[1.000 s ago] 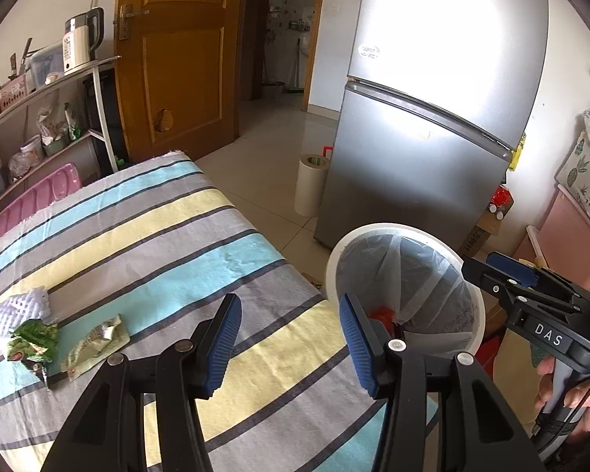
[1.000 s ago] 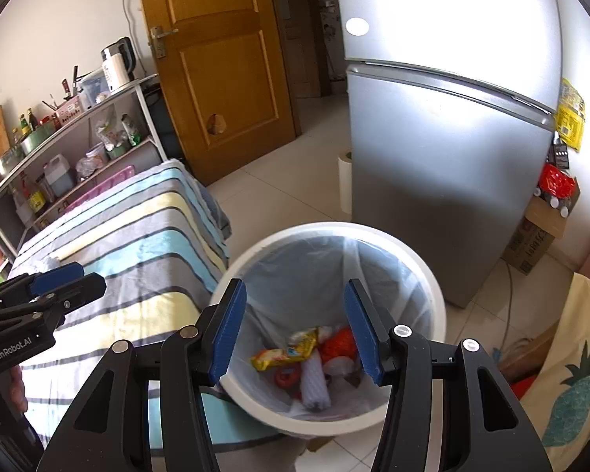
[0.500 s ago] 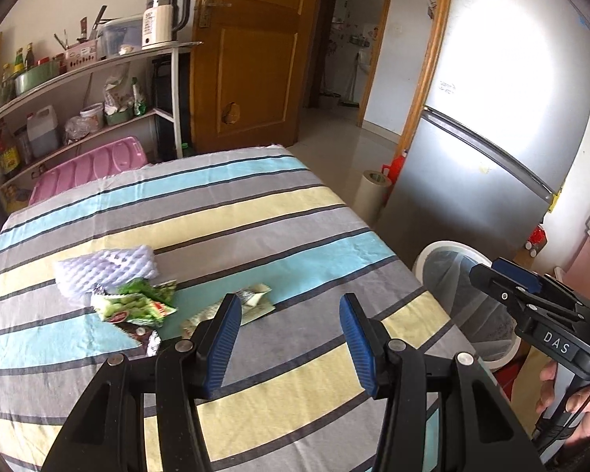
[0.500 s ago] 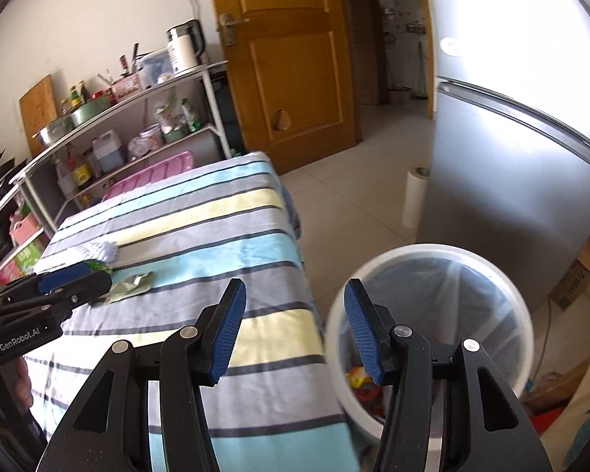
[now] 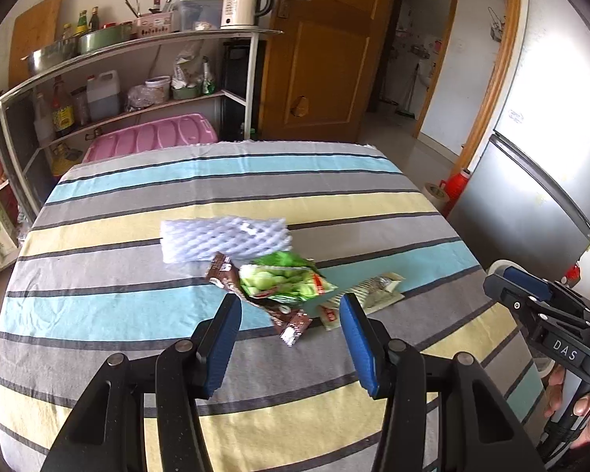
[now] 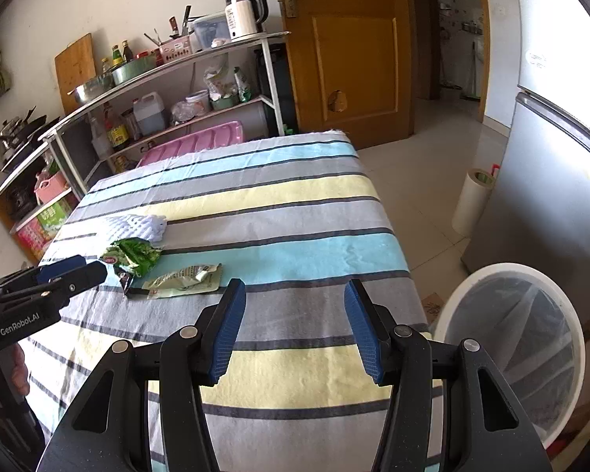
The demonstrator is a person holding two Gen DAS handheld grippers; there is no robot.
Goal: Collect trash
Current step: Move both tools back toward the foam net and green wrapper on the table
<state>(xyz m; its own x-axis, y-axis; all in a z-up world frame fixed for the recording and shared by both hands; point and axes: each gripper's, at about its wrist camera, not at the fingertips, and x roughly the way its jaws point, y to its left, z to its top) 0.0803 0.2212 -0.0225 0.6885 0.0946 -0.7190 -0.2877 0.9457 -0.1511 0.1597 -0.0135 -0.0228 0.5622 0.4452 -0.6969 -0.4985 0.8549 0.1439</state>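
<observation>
One striped tablecloth (image 5: 137, 204) on one table. Trash on it: one white foam fruit net (image 5: 224, 238), one green snack bag (image 5: 283, 281), one brown wrapper (image 5: 291, 320) partly under the green bag, one pale flattened packet (image 5: 377, 291); four loose pieces in all, clustered together. One white trash bin (image 6: 472, 275) with one clear liner, on the floor beside the table. Two grippers: left gripper (image 5: 289, 330) and right gripper (image 6: 293, 324), each with two blue-padded fingers, nothing between either pair. One fridge (image 6: 562, 181), one wooden door (image 6: 350, 47), one electric kettle (image 6: 244, 10), one pink tray (image 5: 153, 137), one wooden cutting board (image 6: 74, 69), one paper roll (image 6: 470, 200) standing on the floor.
</observation>
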